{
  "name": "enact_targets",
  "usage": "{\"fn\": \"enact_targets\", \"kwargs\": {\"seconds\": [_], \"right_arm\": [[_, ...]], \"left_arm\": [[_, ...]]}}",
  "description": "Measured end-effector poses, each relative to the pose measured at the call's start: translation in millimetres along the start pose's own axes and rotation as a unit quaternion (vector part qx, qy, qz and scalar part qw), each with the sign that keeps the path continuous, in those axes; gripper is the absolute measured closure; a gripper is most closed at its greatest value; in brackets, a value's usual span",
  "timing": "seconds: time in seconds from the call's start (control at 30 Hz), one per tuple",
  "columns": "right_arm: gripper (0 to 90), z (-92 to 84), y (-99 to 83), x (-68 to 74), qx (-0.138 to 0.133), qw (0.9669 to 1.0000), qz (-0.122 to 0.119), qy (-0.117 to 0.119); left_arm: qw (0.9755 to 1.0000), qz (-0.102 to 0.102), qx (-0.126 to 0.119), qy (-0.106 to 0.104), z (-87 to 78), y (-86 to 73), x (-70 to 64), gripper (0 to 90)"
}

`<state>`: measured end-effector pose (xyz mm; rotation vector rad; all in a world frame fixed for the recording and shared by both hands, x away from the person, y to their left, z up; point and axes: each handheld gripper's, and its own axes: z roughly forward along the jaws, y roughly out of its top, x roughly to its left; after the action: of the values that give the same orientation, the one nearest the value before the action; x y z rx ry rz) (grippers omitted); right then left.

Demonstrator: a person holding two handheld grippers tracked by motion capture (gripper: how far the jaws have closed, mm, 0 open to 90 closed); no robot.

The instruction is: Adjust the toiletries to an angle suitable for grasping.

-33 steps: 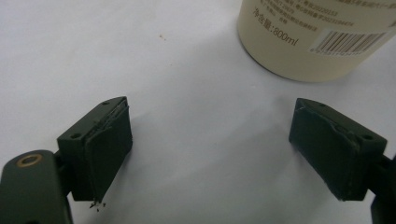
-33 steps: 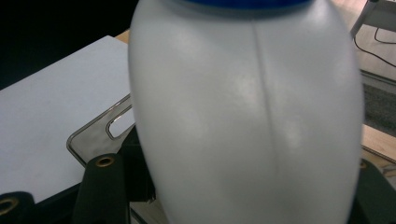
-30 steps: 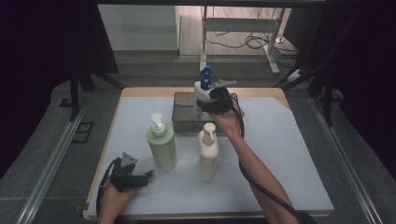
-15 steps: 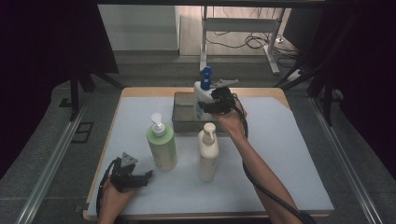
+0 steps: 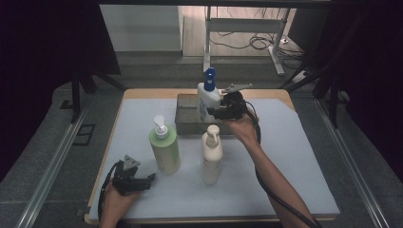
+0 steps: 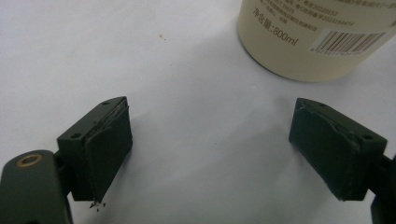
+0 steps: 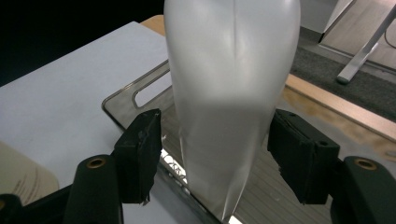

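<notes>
The white bottle point(image 5: 208, 100) with the blue cap stands upright in the metal tray point(image 5: 186, 115) at the worktop's far edge, long axis vertical, cap up. The right tool point(image 7: 217, 163) brackets it, pads seemingly just clear. The left tool point(image 6: 210, 154) rests spread apart.

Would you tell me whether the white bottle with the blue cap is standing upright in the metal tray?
Upright: the white bottle stands cap-up in the metal tray, with the right gripper's fingers either side, not pressing.

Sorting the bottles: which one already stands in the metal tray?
The white bottle with the blue cap; the green pump bottle and cream pump bottle stand outside it.
</notes>
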<state>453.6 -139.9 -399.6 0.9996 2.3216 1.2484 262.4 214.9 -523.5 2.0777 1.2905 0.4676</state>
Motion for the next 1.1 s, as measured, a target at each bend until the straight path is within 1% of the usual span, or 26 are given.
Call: {"fn": "enact_targets", "kwargs": {"seconds": [0.13,0.27,0.37,0.4,0.43,0.5,0.53,0.57,0.6,0.63,0.67,0.7,0.73,0.77,0.87,0.9,0.97,1.1], "right_arm": [[36.5,-3.5,-5.7,-1.4,0.0,1.0,0.005,0.006],[42.9,-9.5,-14.7,-4.7,-0.002,1.0,0.008,0.006],[48.1,-12.0,-19.7,-7.6,-0.001,0.9999,0.015,0.005],[48.1,-12.0,-19.7,-7.6,-0.001,0.9999,0.015,0.005],[53.4,-12.5,-22.8,-10.1,-0.001,0.9998,0.021,0.001],[59.4,-12.4,-25.2,-12.3,0.002,0.9997,0.021,-0.008],[59.4,-12.4,-25.2,-12.3,0.002,0.9997,0.021,-0.008],[66.2,-11.2,-26.6,-14.2,0.001,0.9996,0.018,-0.02],[66.2,-11.2,-26.6,-14.2,0.001,0.9996,0.018,-0.02],[70.7,-9.7,-26.8,-16.3,0.001,0.9994,0.018,-0.031],[70.7,-9.7,-26.8,-16.3,0.001,0.9994,0.018,-0.031],[73.6,-6.7,-26.5,-19.0,0.003,0.9991,0.017,-0.038],[73.6,-6.7,-26.5,-19.0,0.003,0.9991,0.017,-0.038],[75.7,-2.2,-26.4,-22.4,0.007,0.9987,0.021,-0.045],[77.4,1.8,-26.4,-25.5,0.011,0.9985,0.025,-0.047],[79.5,7.0,-26.7,-28.1,0.015,0.9984,0.024,-0.05],[80.4,9.5,-26.6,-29.0,0.017,0.9983,0.026,-0.05],[84.4,21.4,-26.4,-30.5,0.028,0.9981,0.029,-0.046]], "left_arm": [[1.0,0.0,0.0,0.001,0.1,0.0,-0.1,13.3],[1.0,0.0,0.0,0.001,0.0,0.0,-0.1,13.3],[1.0,0.001,0.0,0.001,0.0,0.0,-0.2,13.3],[1.0,0.001,0.0,0.001,0.0,0.0,-0.2,13.3],[1.0,0.0,0.0,0.001,0.0,0.0,-0.2,13.3],[1.0,0.0,0.0,0.001,0.0,0.0,-0.2,13.3],[1.0,0.0,0.0,0.001,0.0,0.0,-0.2,13.3],[1.0,0.0,0.0,0.001,0.0,0.0,-0.2,13.3],[1.0,0.0,0.0,0.001,0.0,0.0,-0.2,13.3],[1.0,0.0,0.0,0.001,0.0,0.0,-0.2,13.3],[1.0,0.0,0.0,0.001,0.0,0.0,-0.2,13.3],[1.0,0.001,0.0,0.001,0.0,0.0,-0.2,13.2],[1.0,0.001,0.0,0.001,0.0,0.0,-0.2,13.2],[1.0,0.0,0.0,0.001,0.0,0.0,-0.2,13.3],[1.0,0.0,0.0,0.001,-0.1,0.0,-0.1,13.3],[1.0,0.0,0.0,0.001,-0.1,0.0,-0.1,13.3],[1.0,0.0,0.0,0.001,0.0,0.0,-0.1,13.3],[1.0,0.0,0.0,0.0,-0.1,0.0,0.0,13.3]]}}
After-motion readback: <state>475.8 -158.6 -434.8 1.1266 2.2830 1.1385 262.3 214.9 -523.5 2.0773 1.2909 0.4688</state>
